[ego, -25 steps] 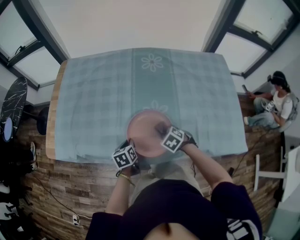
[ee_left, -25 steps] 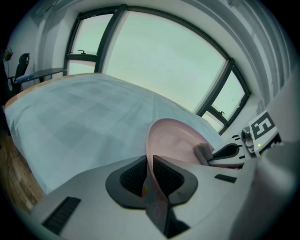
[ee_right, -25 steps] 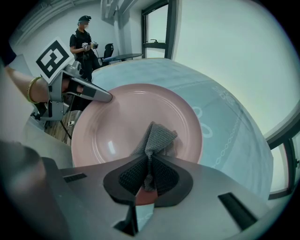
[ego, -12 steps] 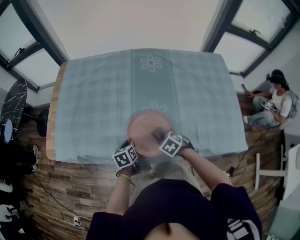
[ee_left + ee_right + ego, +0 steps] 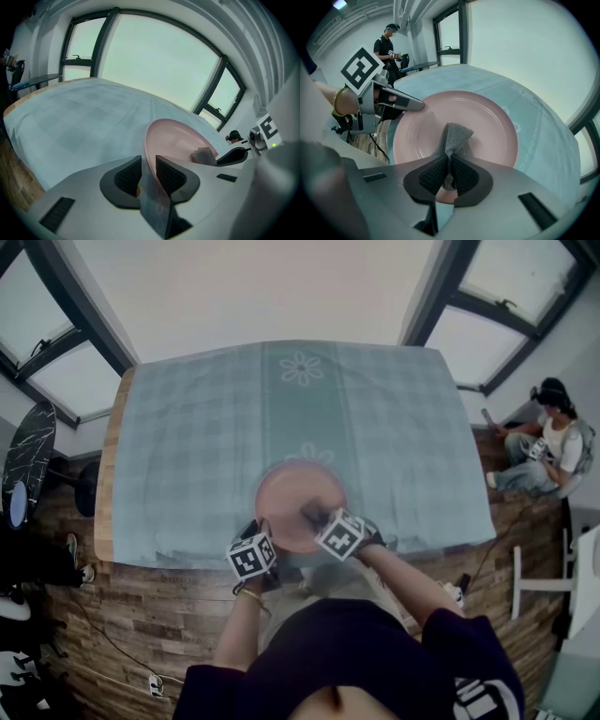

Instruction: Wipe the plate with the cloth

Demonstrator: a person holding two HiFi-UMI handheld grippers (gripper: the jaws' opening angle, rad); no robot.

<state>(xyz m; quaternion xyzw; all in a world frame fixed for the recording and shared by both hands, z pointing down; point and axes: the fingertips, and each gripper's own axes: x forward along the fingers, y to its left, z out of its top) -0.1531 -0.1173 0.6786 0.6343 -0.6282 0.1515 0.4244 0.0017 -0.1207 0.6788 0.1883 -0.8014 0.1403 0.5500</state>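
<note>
Now, right gripper [image 5: 449, 161] pinching cloth [image 5: 453, 136], long axis toward plate [image 5: 487, 122] centre, left gripper [image 5: 149, 160] just opening astride rim

Surface [image 5: 187, 446] lay open across far, left and right stretches; the plate [image 5: 281, 488] at its near edge stood in the way.

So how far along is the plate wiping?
Done: the right gripper has the grey cloth pinched and down on the pink plate. In hand: the wiping itself. The left gripper, its jaws just opening, has the plate's rim loosely between them. Left: can't tell how much; no dirt shows.
</note>
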